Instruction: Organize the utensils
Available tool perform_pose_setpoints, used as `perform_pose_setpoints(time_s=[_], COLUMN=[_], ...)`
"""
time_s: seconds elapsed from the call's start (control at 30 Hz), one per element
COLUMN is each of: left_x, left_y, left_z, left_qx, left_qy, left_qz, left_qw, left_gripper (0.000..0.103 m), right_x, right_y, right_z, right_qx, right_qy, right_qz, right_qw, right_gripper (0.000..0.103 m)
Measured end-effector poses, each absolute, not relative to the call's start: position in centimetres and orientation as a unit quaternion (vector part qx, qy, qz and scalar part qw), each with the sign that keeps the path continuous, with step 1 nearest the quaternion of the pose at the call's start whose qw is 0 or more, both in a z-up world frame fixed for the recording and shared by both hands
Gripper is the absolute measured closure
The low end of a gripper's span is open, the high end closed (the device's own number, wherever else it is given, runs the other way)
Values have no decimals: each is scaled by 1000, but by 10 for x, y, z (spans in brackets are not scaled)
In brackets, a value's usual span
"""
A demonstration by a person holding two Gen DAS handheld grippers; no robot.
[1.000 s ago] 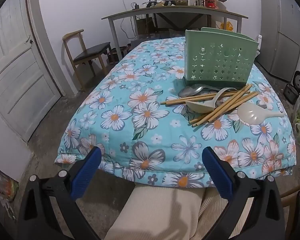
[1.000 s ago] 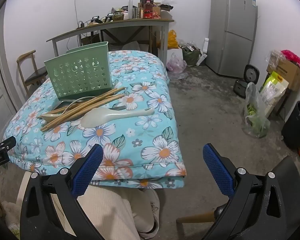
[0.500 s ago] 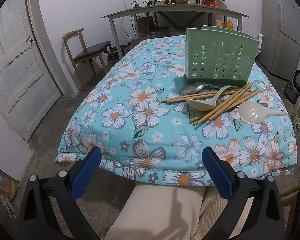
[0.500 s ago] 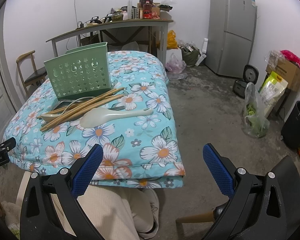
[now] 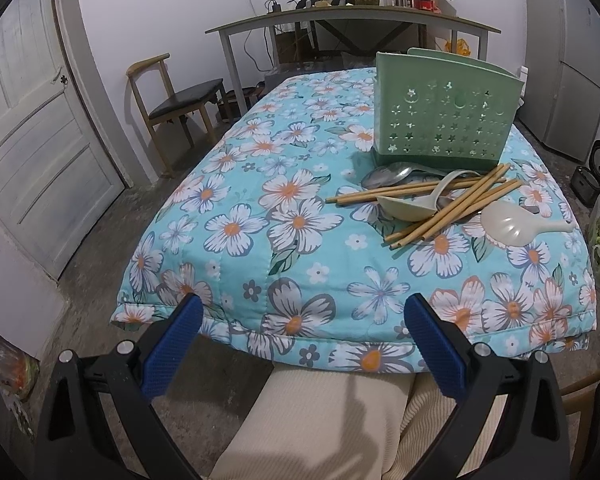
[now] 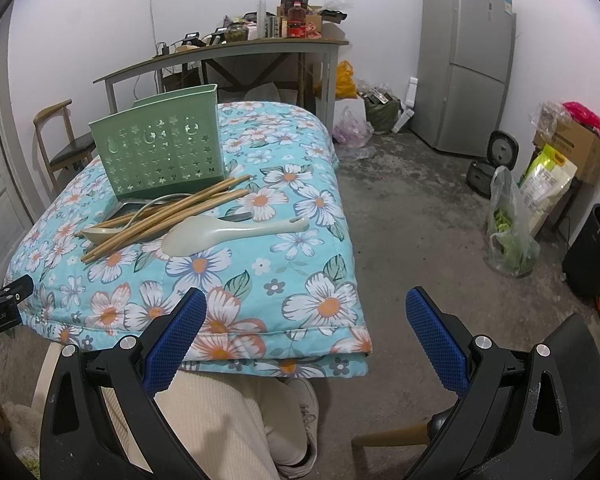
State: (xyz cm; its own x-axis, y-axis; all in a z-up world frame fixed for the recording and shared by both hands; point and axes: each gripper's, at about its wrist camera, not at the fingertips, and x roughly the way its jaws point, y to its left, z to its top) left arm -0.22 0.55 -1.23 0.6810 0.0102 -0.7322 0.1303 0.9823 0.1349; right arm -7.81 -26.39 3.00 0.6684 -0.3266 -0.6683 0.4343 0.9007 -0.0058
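A green perforated utensil holder point(image 5: 442, 116) point(image 6: 162, 148) stands upright on the floral quilted table point(image 5: 260, 240) point(image 6: 300, 280). In front of it lies a pile: several bamboo chopsticks point(image 5: 440, 204) point(image 6: 172, 212), a pale ladle spoon point(image 5: 410, 206) point(image 6: 100, 233), a metal spoon point(image 5: 384, 176) and a cream rice paddle point(image 5: 512, 227) point(image 6: 220, 232). My left gripper point(image 5: 302, 318) hangs open at the table's near edge, well short of the pile. My right gripper point(image 6: 304, 312) is open too, over the near right corner, with nothing held.
A person's legs in cream trousers point(image 5: 320, 420) point(image 6: 220, 428) sit below both grippers. A wooden chair point(image 5: 172, 96) and a door point(image 5: 32, 140) stand left, a cluttered desk point(image 5: 352, 20) behind, a fridge point(image 6: 464, 56), bags point(image 6: 508, 224) and a black bin point(image 6: 592, 252) on the right.
Both views have crept slightly closer to the table; the grippers stay open and the utensils have not moved.
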Motion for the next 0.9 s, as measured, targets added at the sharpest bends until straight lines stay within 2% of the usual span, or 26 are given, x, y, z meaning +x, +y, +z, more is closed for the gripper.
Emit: perform_pose_setpoints(time_s=[0.9], left_x=[31], left_y=[-6], left_z=[-24], left_qx=[94], left_qy=[419], left_qz=[-40], left_qw=[902], left_gripper=[4], right_x=[-50], right_y=[-267], right_z=[15], right_qx=[79], right_qy=[376], right_qz=[-205], right_qw=[900], right_gripper=[7])
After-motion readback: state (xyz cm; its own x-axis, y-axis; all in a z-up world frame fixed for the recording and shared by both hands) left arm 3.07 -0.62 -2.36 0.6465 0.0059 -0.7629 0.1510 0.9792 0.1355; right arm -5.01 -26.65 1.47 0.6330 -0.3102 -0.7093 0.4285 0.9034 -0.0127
